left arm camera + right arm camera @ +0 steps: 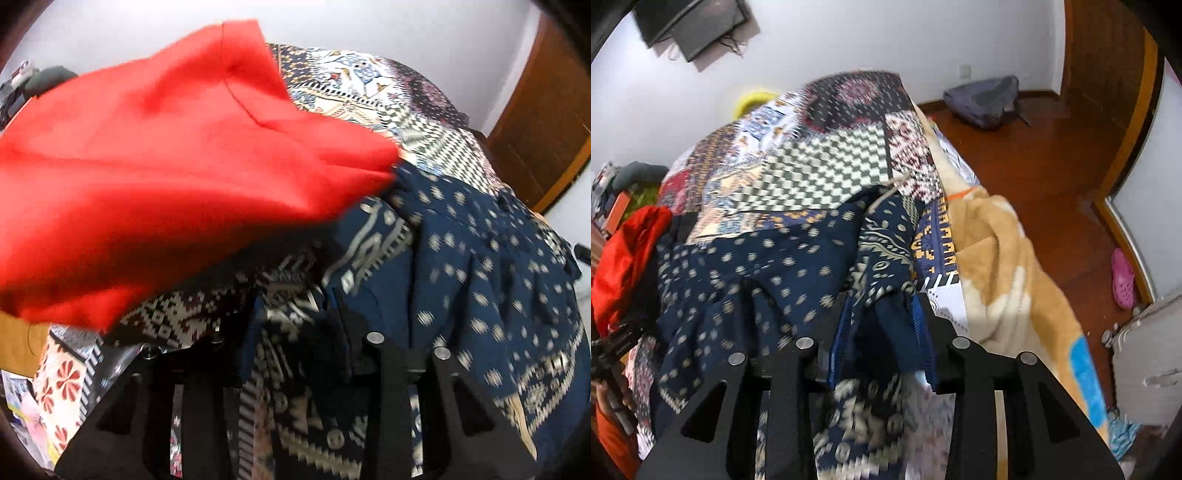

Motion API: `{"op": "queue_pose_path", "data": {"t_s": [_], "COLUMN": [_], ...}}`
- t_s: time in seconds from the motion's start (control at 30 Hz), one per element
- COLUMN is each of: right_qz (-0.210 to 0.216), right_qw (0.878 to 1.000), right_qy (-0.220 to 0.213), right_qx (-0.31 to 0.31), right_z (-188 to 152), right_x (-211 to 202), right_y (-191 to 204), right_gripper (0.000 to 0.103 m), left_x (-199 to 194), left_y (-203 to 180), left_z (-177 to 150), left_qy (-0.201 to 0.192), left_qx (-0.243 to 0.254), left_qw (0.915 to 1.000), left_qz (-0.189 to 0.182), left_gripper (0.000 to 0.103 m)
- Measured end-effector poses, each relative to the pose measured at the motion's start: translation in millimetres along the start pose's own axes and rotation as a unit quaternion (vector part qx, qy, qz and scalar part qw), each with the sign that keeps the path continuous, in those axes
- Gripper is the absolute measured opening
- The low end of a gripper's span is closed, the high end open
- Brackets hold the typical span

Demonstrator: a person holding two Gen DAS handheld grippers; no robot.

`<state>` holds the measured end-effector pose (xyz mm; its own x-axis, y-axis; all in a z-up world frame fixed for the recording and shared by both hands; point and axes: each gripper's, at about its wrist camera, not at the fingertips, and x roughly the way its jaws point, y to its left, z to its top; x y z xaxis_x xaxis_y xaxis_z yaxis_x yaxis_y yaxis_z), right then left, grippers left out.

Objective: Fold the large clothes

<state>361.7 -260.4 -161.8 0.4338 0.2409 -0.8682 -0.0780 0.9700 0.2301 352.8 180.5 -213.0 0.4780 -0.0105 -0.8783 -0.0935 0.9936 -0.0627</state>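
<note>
A navy garment with pale dots and a patterned border (480, 277) lies crumpled on the bed, also seen in the right wrist view (757, 266). My left gripper (301, 317) points down at it, and a fold of the navy cloth runs loosely between its parted jaws. My right gripper (881, 317) stands the same way at the garment's other end. Bunched navy cloth sits between its blue pads (836, 332), which do not look pressed together. A red garment (166, 166) hangs close over the left gripper.
A patchwork bedspread (820, 162) covers the bed, with a tan and cream blanket (997, 258) along its right side. On the wooden floor lie a grey bag (982, 99) and a pink shoe (1123, 277). A wooden door (546, 110) stands at the right.
</note>
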Motion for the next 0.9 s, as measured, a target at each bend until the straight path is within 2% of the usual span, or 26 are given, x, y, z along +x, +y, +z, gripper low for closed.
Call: {"op": "queue_pose_path", "data": {"t_s": [0.13, 0.23, 0.3, 0.37, 0.5, 0.63, 0.7, 0.9], "right_qz": [-0.006, -0.011, -0.009, -0.008, -0.006, -0.003, -0.005, -0.016], "right_qw": [0.999, 0.996, 0.995, 0.993, 0.989, 0.987, 0.987, 0.988], "right_qy": [-0.038, -0.064, -0.075, -0.086, -0.108, -0.110, -0.107, -0.071], "right_qx": [-0.033, -0.054, -0.067, -0.079, -0.099, -0.117, -0.124, -0.133], "right_z": [-11, -20, -26, -32, -50, -71, -82, -116], "right_x": [-42, -69, -85, -99, -124, -137, -139, -130], "right_y": [11, 20, 24, 28, 36, 40, 41, 38], "right_gripper": [0.043, 0.048, 0.052, 0.061, 0.069, 0.072, 0.072, 0.072], "left_x": [-35, -62, -77, -92, -119, -139, -146, -147], "left_y": [-11, -15, -19, -23, -32, -36, -37, -35], "left_z": [-12, -19, -21, -23, -38, -60, -75, -116], "left_qy": [-0.020, -0.038, -0.053, -0.069, -0.097, -0.100, -0.100, -0.071], "left_qx": [0.020, 0.023, 0.026, 0.032, 0.059, 0.080, 0.088, 0.087], "left_qw": [0.9996, 0.9990, 0.9983, 0.9971, 0.9932, 0.9914, 0.9908, 0.9936], "left_qz": [0.009, 0.000, -0.002, -0.001, 0.024, 0.025, 0.023, -0.011], "left_gripper": [0.037, 0.040, 0.045, 0.049, 0.059, 0.063, 0.070, 0.076]}}
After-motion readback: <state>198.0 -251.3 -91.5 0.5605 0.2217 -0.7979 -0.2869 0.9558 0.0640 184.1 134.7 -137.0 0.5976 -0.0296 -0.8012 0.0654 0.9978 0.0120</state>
